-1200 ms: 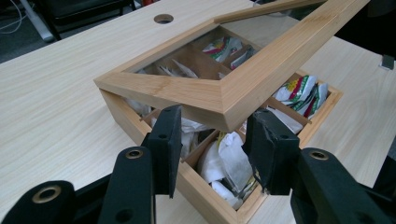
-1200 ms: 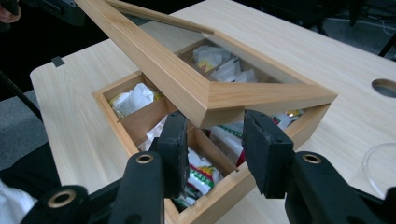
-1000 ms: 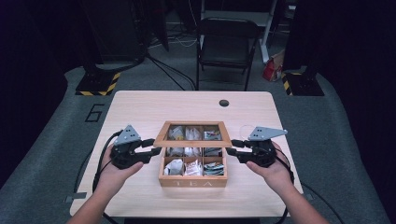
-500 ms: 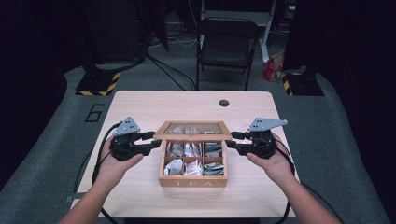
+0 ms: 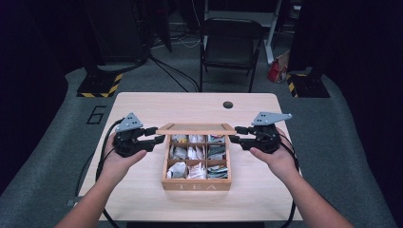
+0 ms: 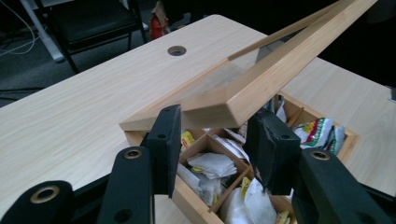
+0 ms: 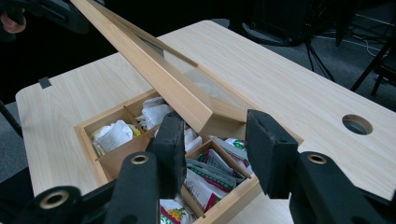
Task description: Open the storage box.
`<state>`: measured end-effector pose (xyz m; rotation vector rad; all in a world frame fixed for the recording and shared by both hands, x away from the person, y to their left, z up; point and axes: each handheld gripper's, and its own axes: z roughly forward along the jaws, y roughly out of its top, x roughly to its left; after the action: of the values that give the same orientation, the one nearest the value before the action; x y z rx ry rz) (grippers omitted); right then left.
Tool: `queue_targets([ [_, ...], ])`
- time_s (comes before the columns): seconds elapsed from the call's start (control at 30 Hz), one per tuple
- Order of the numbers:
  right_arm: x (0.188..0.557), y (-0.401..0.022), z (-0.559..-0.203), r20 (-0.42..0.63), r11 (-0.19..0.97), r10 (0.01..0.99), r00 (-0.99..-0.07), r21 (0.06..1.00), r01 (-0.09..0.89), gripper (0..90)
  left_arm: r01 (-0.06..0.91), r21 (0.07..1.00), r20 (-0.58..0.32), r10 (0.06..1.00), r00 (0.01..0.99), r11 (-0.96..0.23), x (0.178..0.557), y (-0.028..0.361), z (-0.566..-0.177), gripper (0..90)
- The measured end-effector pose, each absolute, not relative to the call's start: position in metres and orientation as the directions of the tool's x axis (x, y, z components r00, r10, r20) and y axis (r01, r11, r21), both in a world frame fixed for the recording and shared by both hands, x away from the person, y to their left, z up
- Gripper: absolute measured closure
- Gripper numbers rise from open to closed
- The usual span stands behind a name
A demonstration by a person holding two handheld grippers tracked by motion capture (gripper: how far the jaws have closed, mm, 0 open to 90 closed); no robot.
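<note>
Because the hinged lid (image 5: 196,128) is wide, both tongs, left (image 5: 158,138) and right (image 5: 232,138), stand open astride its front corners, propping it above the tea box (image 5: 196,184).

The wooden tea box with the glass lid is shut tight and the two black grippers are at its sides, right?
Not quite. The wooden tea box is open: the high view shows its glass lid raised, with the left gripper and right gripper at its sides.

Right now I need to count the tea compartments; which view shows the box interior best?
The high view: all compartments of the tea box lie open to it. In both gripper views, the raised lid hides part of the interior.
</note>
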<state>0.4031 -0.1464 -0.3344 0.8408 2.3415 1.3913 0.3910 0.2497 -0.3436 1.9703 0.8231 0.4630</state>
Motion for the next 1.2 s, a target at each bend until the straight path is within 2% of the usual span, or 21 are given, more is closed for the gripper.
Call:
queue_targets([
  [0.43,0.409,-0.146,-0.328,0.037,0.357,0.619,-0.784,0.877,0.323,57.6,0.382,0.861,-0.018,0.730,0.683,-0.336,0.417,0.246,-0.356,53.6],
  [0.93,0.417,-0.147,-0.327,0.060,0.355,0.613,-0.788,0.869,0.343,57.2,0.383,0.860,-0.026,0.722,0.692,-0.337,0.427,0.246,-0.354,55.9],
  [1.2,0.429,-0.148,-0.336,0.081,0.364,0.626,-0.776,0.850,0.382,46.5,0.391,0.862,-0.039,0.727,0.685,-0.322,0.436,0.246,-0.348,56.0],
])
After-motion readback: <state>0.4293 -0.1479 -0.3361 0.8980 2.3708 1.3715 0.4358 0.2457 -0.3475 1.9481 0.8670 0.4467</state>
